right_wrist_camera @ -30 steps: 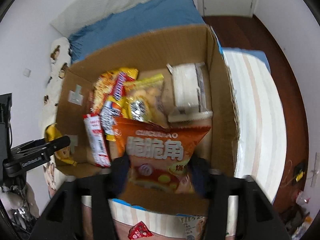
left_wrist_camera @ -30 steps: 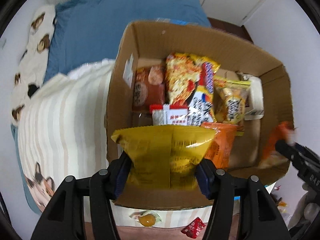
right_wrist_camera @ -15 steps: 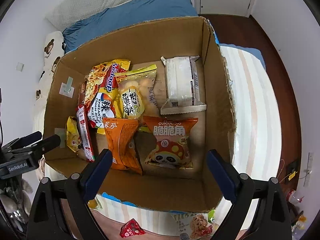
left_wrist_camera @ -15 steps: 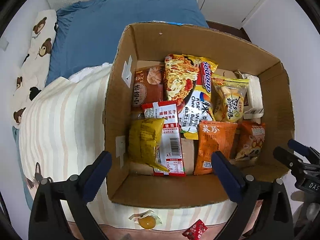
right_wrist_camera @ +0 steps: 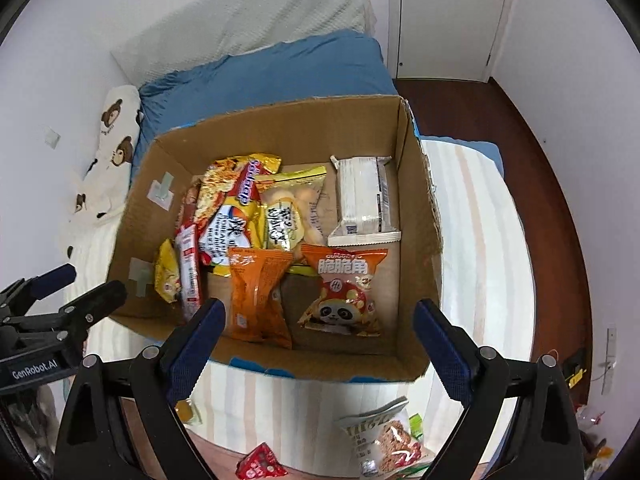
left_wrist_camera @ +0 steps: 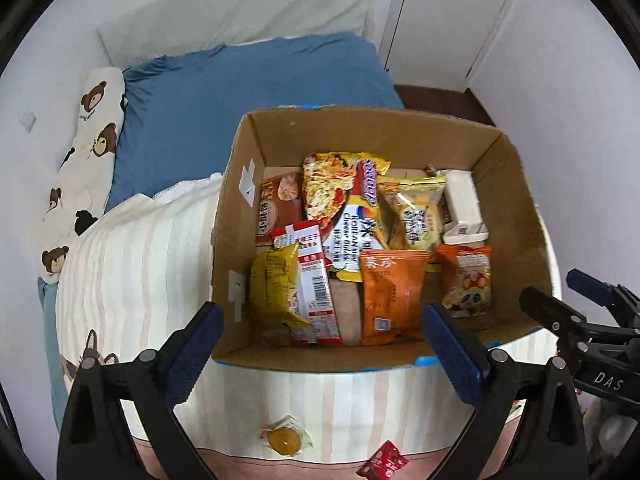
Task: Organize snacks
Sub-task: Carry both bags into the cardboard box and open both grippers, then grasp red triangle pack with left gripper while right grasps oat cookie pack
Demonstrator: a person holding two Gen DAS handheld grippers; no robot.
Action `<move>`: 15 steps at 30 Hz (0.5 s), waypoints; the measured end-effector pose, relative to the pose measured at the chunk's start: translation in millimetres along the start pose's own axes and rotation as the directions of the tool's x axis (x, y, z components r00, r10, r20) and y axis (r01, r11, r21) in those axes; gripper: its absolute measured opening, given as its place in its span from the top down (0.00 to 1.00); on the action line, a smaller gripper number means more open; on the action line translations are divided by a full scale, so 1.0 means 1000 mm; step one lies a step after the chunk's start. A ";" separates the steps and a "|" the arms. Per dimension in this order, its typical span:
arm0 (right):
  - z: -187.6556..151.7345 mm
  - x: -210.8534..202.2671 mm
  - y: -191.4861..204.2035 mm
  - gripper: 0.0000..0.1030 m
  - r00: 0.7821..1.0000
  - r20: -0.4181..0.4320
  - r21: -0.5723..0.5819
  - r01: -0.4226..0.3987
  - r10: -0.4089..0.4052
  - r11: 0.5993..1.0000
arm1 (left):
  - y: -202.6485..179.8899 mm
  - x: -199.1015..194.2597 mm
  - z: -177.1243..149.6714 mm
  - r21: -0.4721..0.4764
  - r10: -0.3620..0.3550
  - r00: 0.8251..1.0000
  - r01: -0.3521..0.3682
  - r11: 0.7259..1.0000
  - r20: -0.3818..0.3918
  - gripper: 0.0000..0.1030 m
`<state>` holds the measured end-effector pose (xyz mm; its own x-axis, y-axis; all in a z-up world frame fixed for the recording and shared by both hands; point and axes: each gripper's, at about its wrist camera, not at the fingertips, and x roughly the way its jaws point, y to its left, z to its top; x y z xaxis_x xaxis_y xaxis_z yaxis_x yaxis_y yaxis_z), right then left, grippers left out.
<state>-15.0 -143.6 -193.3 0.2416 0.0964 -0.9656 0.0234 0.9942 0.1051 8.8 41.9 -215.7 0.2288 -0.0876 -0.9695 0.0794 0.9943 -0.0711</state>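
A cardboard box (left_wrist_camera: 516, 216) stands on the bed and holds several snack packets. The yellow packet (left_wrist_camera: 274, 292) lies at its near left, and the orange panda packet (right_wrist_camera: 344, 294) at its near right. My left gripper (left_wrist_camera: 322, 344) is open and empty above the box's near edge. My right gripper (right_wrist_camera: 318, 342) is also open and empty, above the same edge. Each gripper shows at the side of the other's view, the right gripper (left_wrist_camera: 576, 296) in the left wrist view and the left gripper (right_wrist_camera: 64, 292) in the right wrist view.
Loose snacks lie on the striped blanket (left_wrist_camera: 132, 264) in front of the box: a yellow sweet (left_wrist_camera: 285, 440), a small red packet (right_wrist_camera: 260, 462) and a biscuit packet (right_wrist_camera: 386, 440). A blue pillow (left_wrist_camera: 256, 96) lies behind the box. A door (right_wrist_camera: 448, 16) is at the back right.
Both grippers opened and let their packets fall into the box, the yellow one from the left and the orange panda one from the right. Both then drew back and up from the box.
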 end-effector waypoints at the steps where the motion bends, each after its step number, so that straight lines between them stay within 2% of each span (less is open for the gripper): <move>1: -0.002 -0.003 0.001 0.06 1.000 0.008 -0.002 -0.002 0.002 1.000 | -0.002 -0.003 -0.002 0.003 0.001 1.000 -0.001 1.000 0.005 0.01; 6: -0.011 -0.022 0.007 0.06 0.999 0.048 -0.023 0.001 0.001 1.000 | -0.004 -0.021 -0.011 0.001 -0.004 0.999 0.004 1.000 0.048 0.01; 11: -0.025 -0.045 0.007 0.06 0.995 0.079 -0.007 -0.058 0.059 0.998 | -0.009 -0.048 -0.023 0.005 -0.009 0.995 0.008 1.000 0.100 0.01; 15: -0.055 -0.056 -0.007 0.06 0.990 0.066 0.032 -0.127 0.125 0.991 | -0.016 -0.066 -0.054 0.021 -0.005 0.989 0.002 1.000 0.147 0.01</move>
<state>-81.8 -153.6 -153.3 0.3059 0.2163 -0.9272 0.0232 0.9719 0.2344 -59.8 34.5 -163.0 0.3686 -0.1008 -0.9241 0.1005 0.9926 -0.0681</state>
